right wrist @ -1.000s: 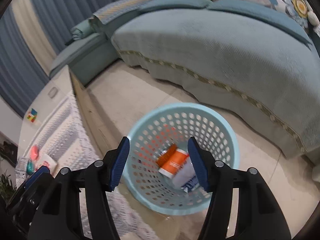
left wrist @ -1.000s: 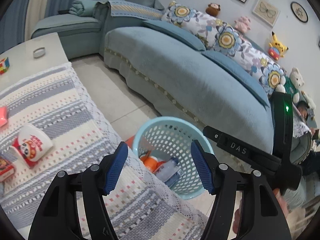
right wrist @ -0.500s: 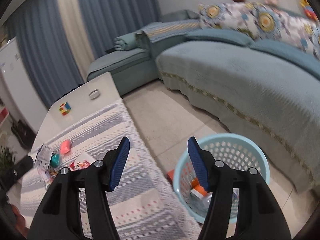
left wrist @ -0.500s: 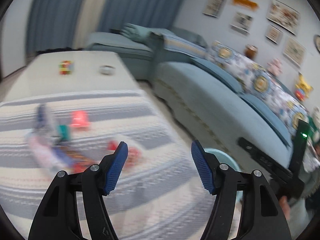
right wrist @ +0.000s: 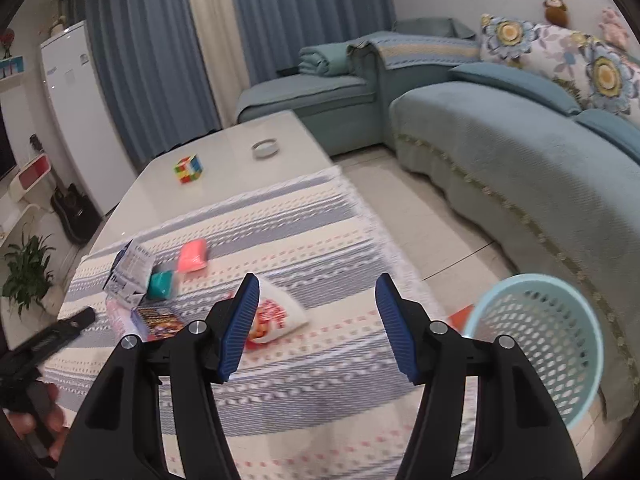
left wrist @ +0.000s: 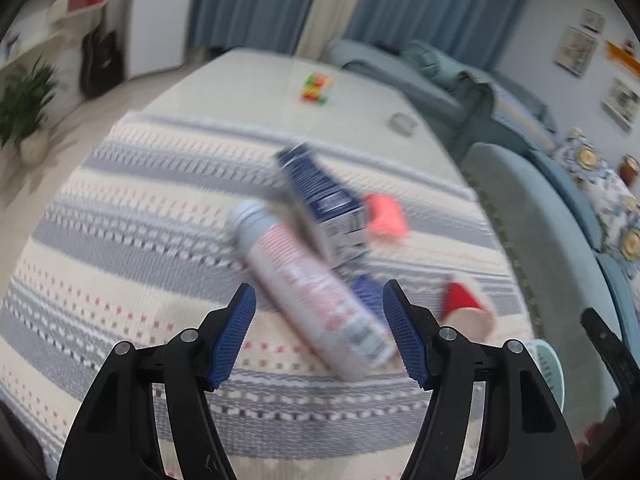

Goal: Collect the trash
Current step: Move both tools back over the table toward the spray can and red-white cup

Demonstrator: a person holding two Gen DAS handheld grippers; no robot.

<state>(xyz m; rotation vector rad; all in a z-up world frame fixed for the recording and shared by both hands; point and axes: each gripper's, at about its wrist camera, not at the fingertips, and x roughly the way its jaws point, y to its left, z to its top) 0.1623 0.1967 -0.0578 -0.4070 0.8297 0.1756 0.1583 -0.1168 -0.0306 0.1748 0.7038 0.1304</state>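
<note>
1. Left wrist view puts the nearest piece of trash, a pale spray can (left wrist: 308, 288) lying on its side, right ahead of your left gripper (left wrist: 320, 332); its lower end sits between the two blue pads, which are spread wide and hold nothing.
2. Just past the can, a dark blue carton (left wrist: 324, 208) lies against its upper half, with a pink wrapper (left wrist: 386, 216) beyond and to the right and a red-and-white cup (left wrist: 466, 310) right of the right pad.
3. Everything rests on the striped cloth (left wrist: 120, 240); this view is motion-blurred, so slow down before you commit.
4. To do the grab well, I judge you should turn the pads square across the can's body, since it lies diagonally, and close near its middle so it does not swing or roll off.
5. Keep the far pad clear of the carton, or you may drag both.
6. Right wrist view shows your right gripper (right wrist: 316, 328) also wide and empty, hovering over the cloth with a red-and-white snack bag (right wrist: 276, 316) beside its left pad.
7. Your drop point, the light blue basket (right wrist: 540, 344), stands on the floor to the right of that gripper, off the table's edge.
8. A colour cube (right wrist: 188, 168) sits far ahead on the bare tabletop.
</note>
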